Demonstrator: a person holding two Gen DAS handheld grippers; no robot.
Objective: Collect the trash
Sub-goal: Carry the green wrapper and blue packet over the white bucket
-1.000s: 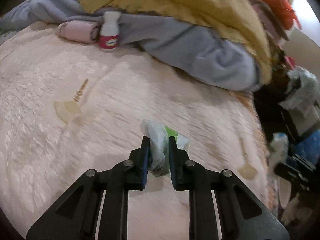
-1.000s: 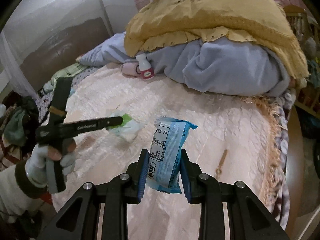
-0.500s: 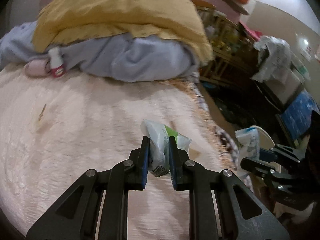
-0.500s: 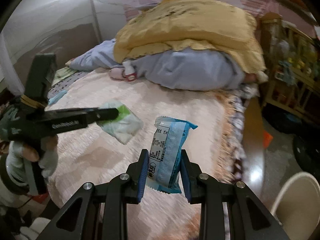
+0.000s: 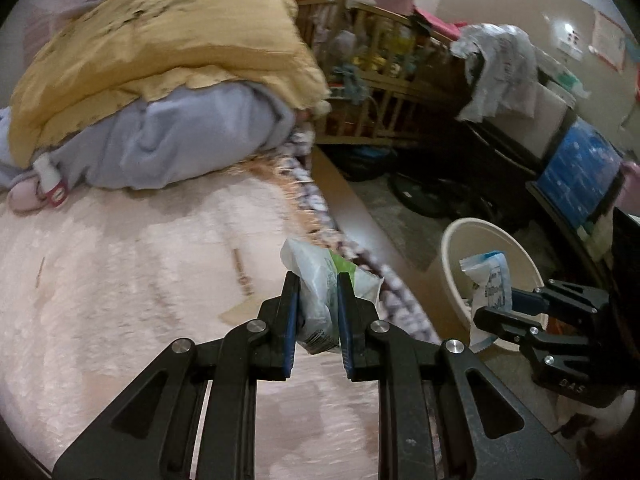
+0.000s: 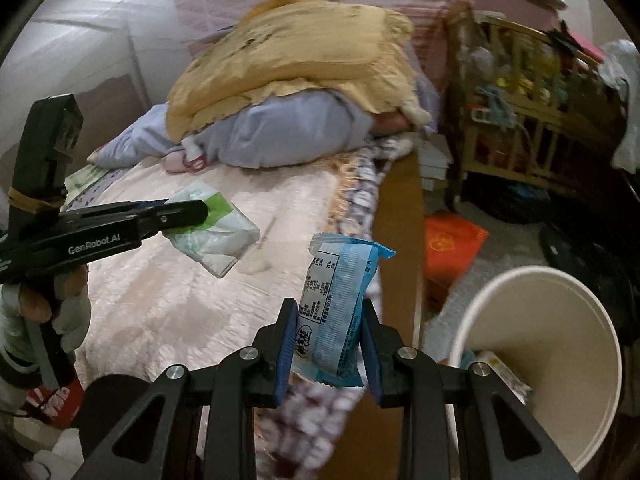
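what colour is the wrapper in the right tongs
Blue and white wrapper, clearest in the right wrist view.

I see a bed point(image 6: 208, 304) with a pale pink quilted cover. At its far end lie a lavender blanket point(image 6: 288, 136) under a yellow one point(image 6: 296, 52), a small white bottle point(image 5: 50, 184), and a pink roll point(image 5: 20, 198). Beside the bed, a cream bin point(image 6: 560, 360) stands on the floor point(image 5: 400, 216).

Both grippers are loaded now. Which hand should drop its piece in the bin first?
Right. The right gripper holds the blue wrapper in front of the cream bin, while the left gripper holds the white-green packet over the bed edge.
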